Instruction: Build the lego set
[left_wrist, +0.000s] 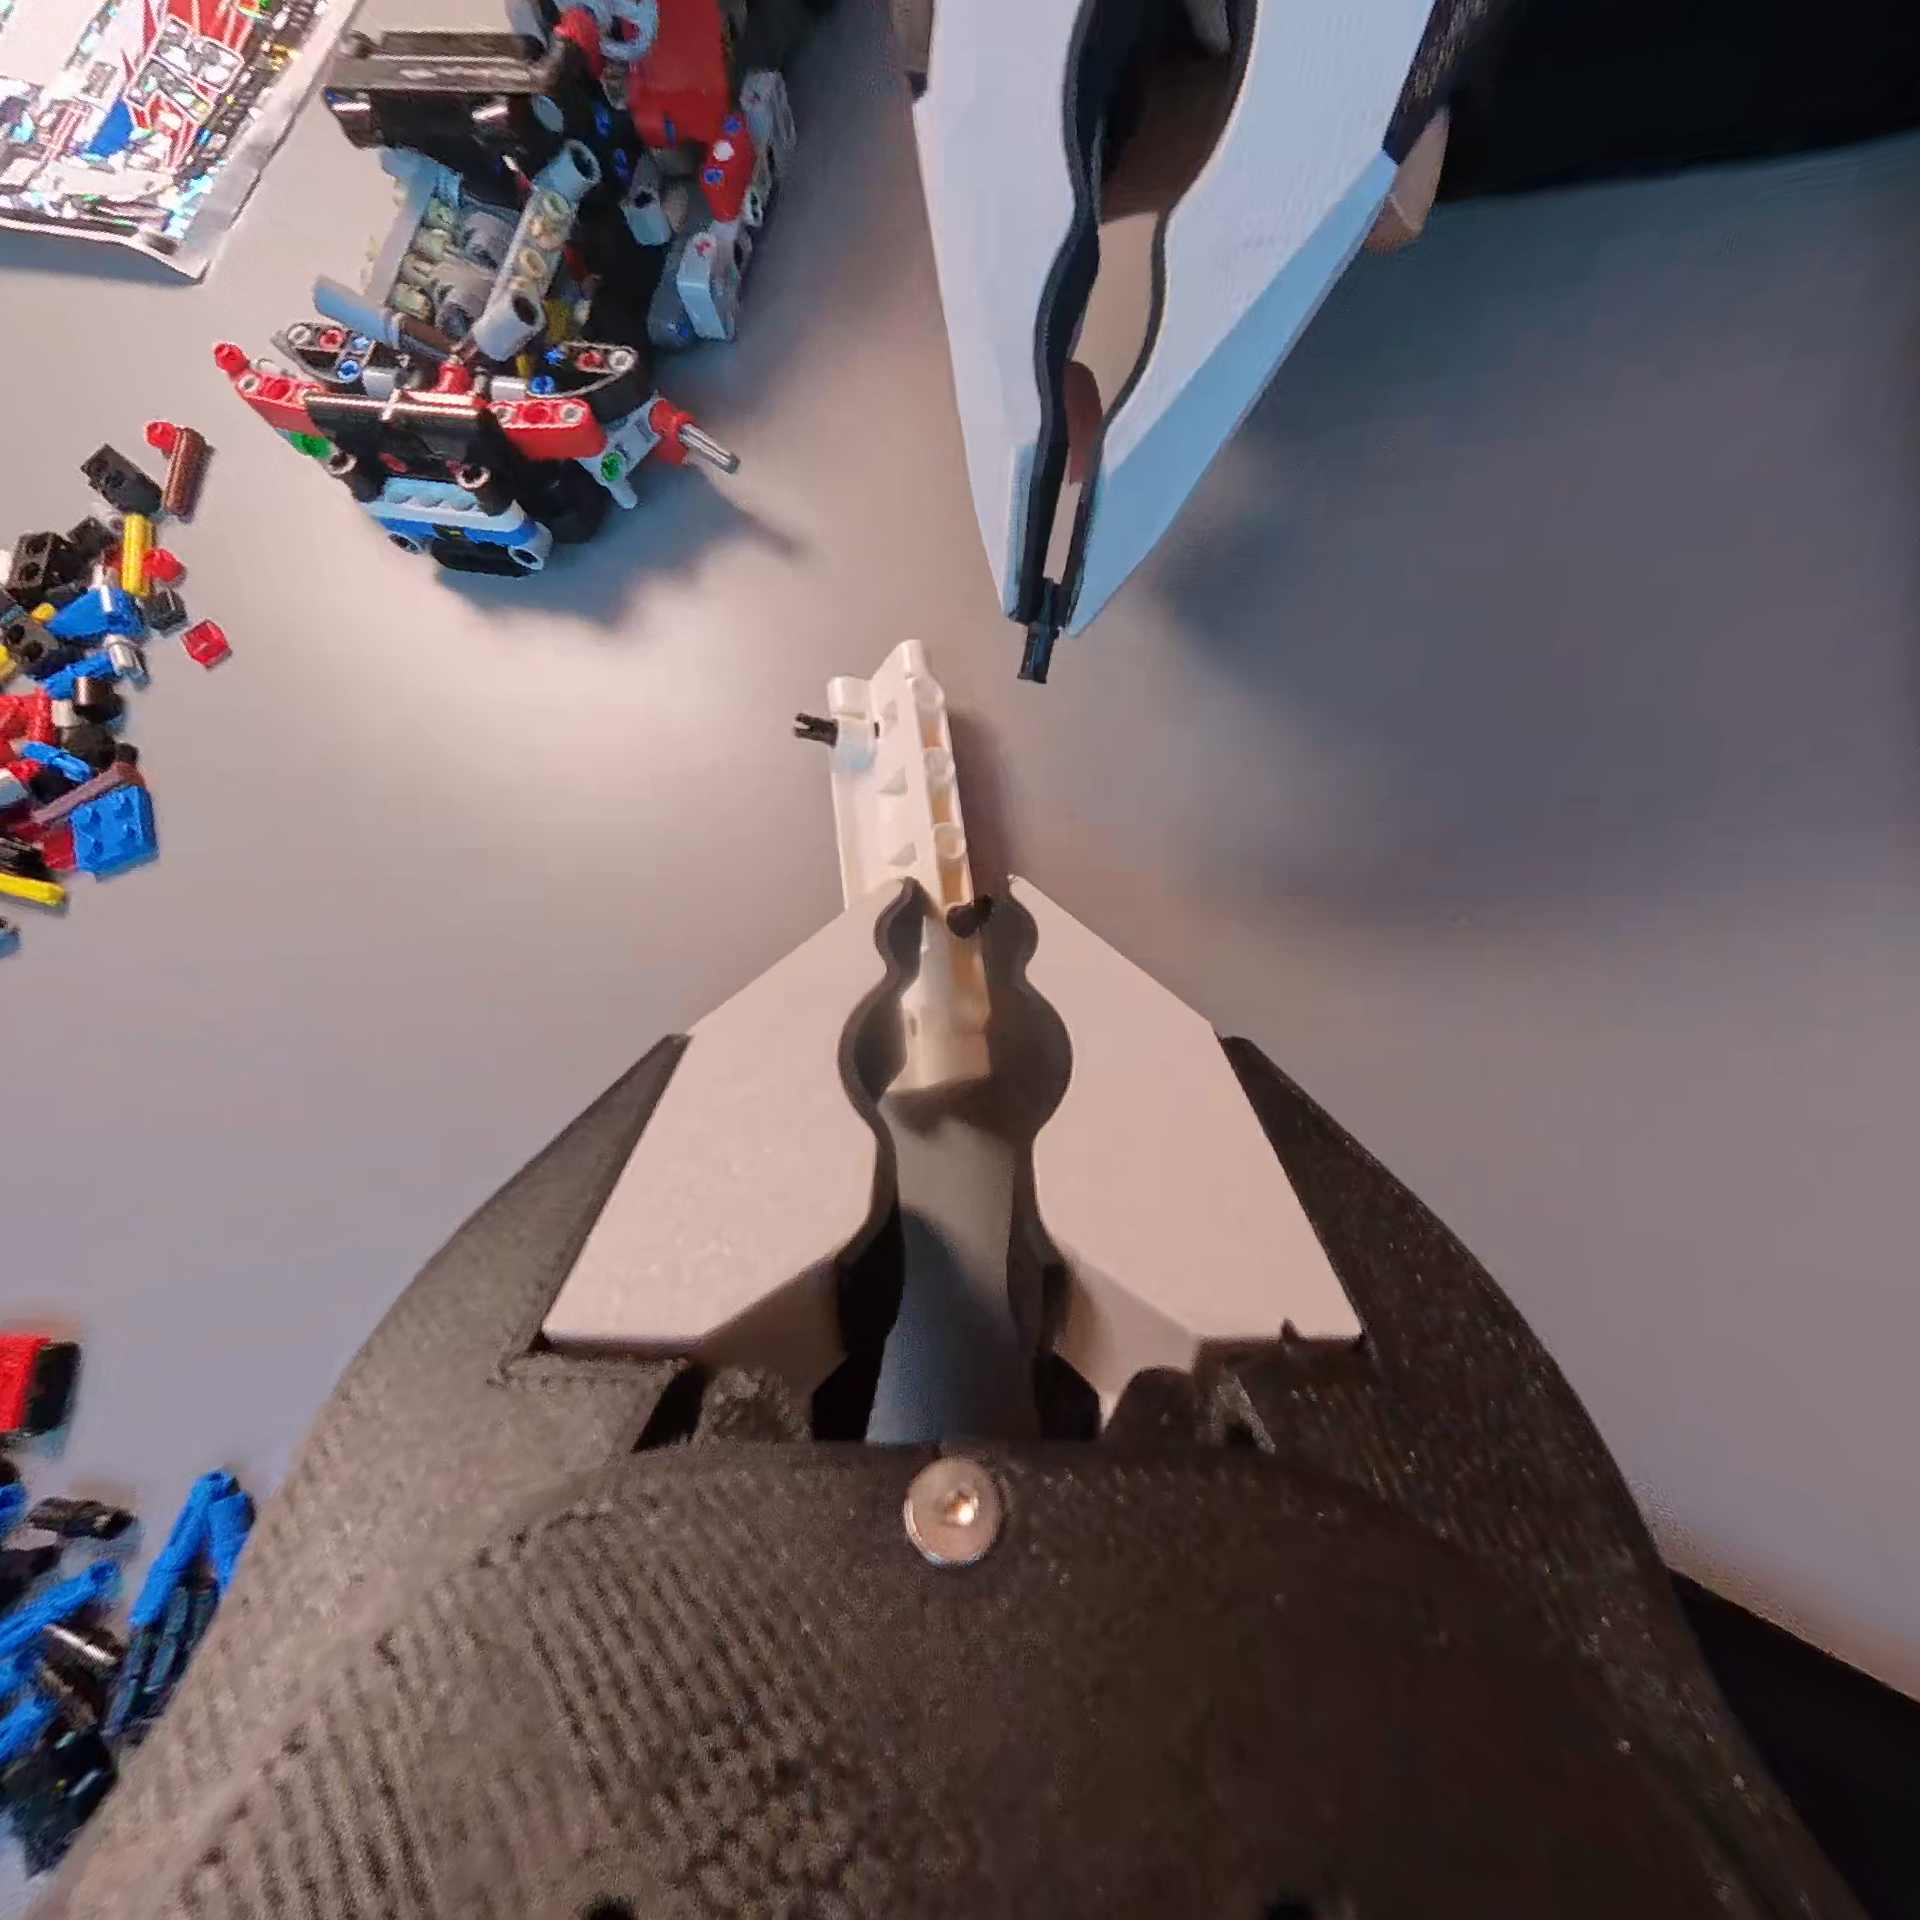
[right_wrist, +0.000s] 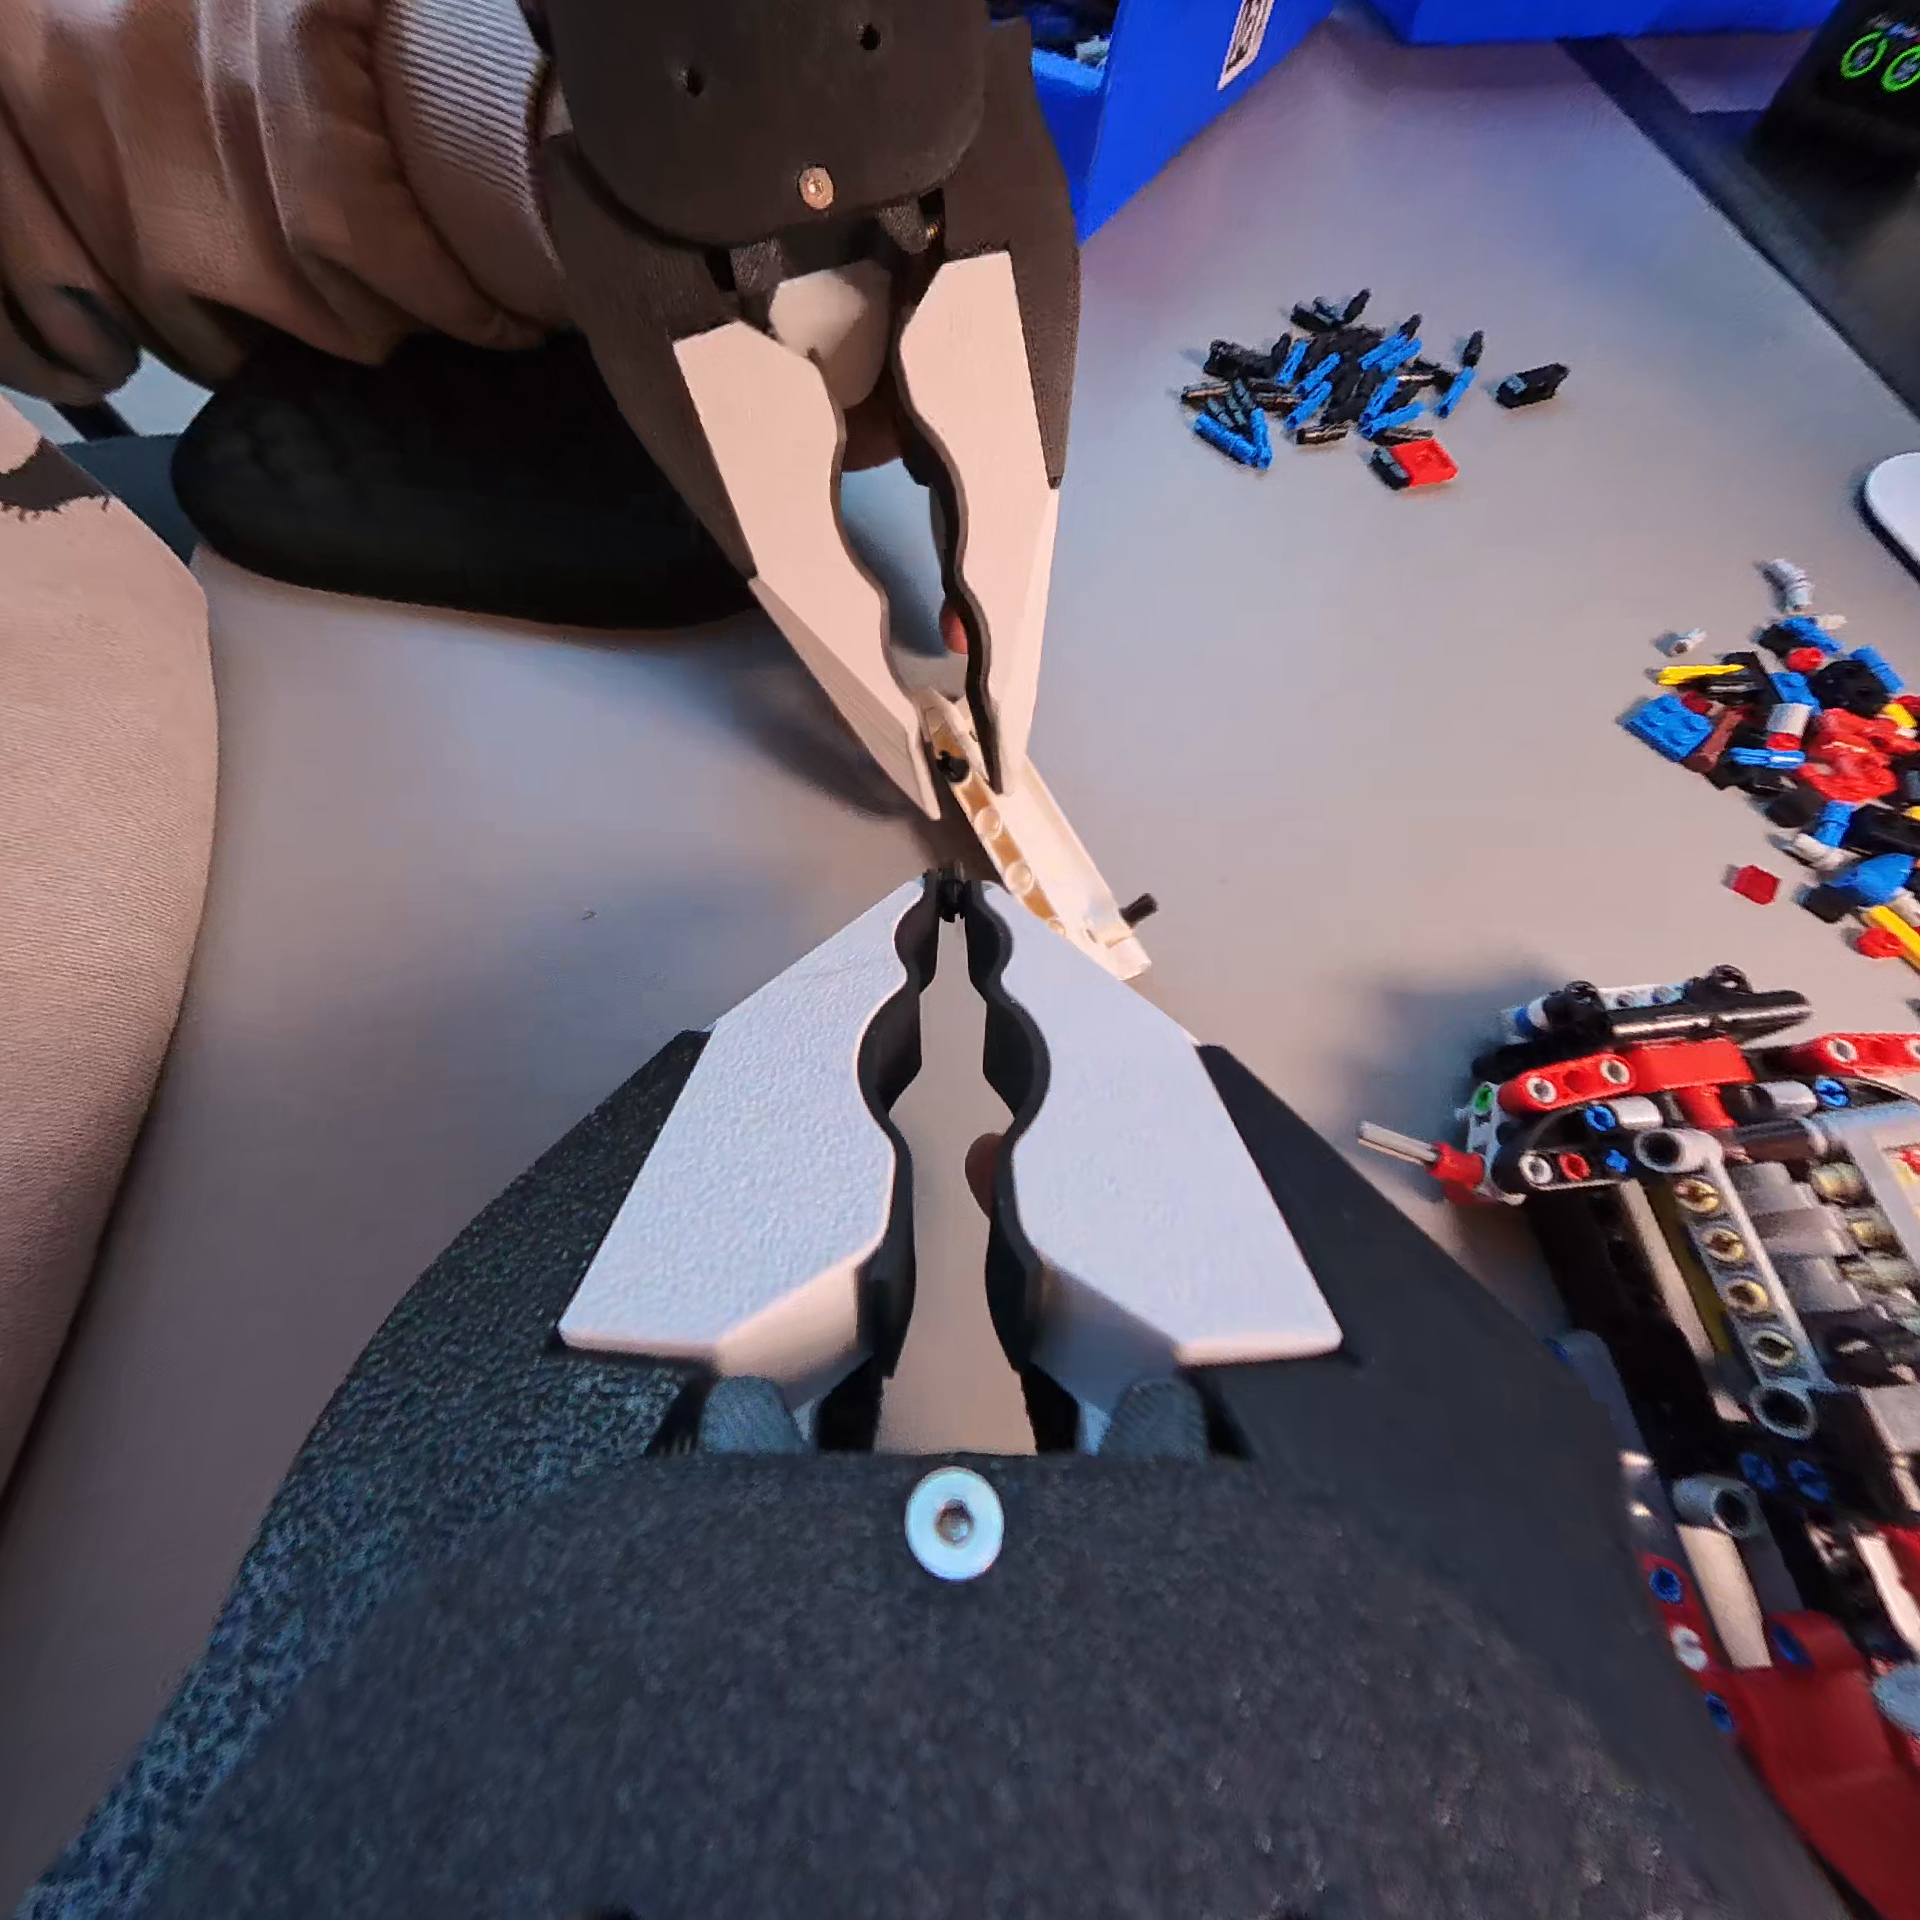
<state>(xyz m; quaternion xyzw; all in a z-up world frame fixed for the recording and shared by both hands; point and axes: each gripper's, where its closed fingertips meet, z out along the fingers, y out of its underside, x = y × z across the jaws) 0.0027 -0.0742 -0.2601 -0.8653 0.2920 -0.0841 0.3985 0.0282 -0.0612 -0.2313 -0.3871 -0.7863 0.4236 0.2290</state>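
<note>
The left gripper (left_wrist: 951, 914) has its jaws closed on a white beam (left_wrist: 899, 790), which sticks out forward past the fingertips. The right gripper (right_wrist: 948, 899) has its jaws nearly together, pinching a small black pin (right_wrist: 948, 902) at the very tips. The two grippers point toward each other, tips near but apart. A sleeved arm (right_wrist: 260, 177) reaches in behind the left gripper.

On the surface (left_wrist: 1455, 831), the half-built model (left_wrist: 488, 343) stands far left of the left hand-held gripper (left_wrist: 961, 914), a printed sheet (left_wrist: 135, 114) behind it and loose pieces (left_wrist: 83, 675) nearer. The beam (left_wrist: 904, 790) sticks forward from that gripper; the right hand-held gripper (left_wrist: 1044, 623) hangs just beyond, pinching a pin (left_wrist: 1034, 655).
</note>
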